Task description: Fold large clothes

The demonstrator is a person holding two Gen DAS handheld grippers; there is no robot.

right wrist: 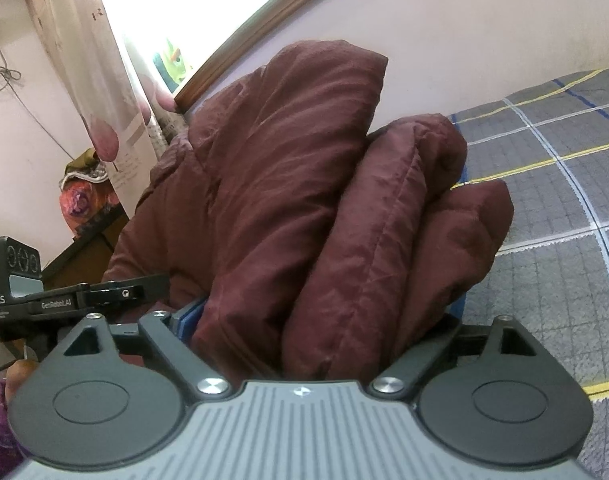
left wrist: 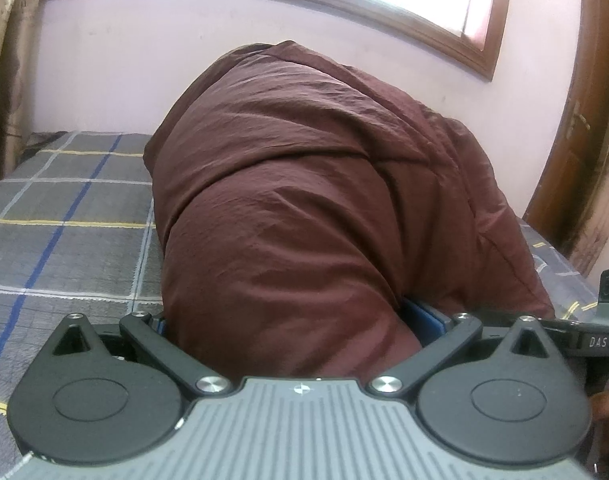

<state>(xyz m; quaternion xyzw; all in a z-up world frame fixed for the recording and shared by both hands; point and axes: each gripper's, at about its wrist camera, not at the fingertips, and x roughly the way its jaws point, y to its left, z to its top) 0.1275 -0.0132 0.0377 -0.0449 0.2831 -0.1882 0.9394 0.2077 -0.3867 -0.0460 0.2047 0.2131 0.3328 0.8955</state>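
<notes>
- Looking along the left gripper (left wrist: 296,312), we see the maroon jacket (left wrist: 304,200) piled as one thick mound from the centre up toward 12 o'clock. It rests on the checked bed (left wrist: 64,220), which shows bare at 9 o'clock.
- Its jaws stand wide with the padded cloth packed between them. The cloth lies against the blue pad (left wrist: 428,316) at 5 o'clock, so we judge this gripper to be holding the jacket.
- From the right gripper (right wrist: 316,316), we see the jacket already doubled into several fat layers. Three rounded folds stack side by side and run from the jaws up toward 12 o'clock.
- The right jaws are also wide, with those layers between them. We cannot tell whether the pads are pressing or only standing around the cloth, since the pad at 4 o'clock is hidden.
- The left gripper shows in the right view at 9 o'clock, reaching into the same bundle from the side.
- We judge the task to be well along. The jacket is gathered into a compact bundle, with no sleeve or hem trailing in view.
- What seems left is to lay the bundle flat on the bed, square the uneven layers and let go. The far side of the bundle is hidden, so we cannot say how neat it is there.
</notes>
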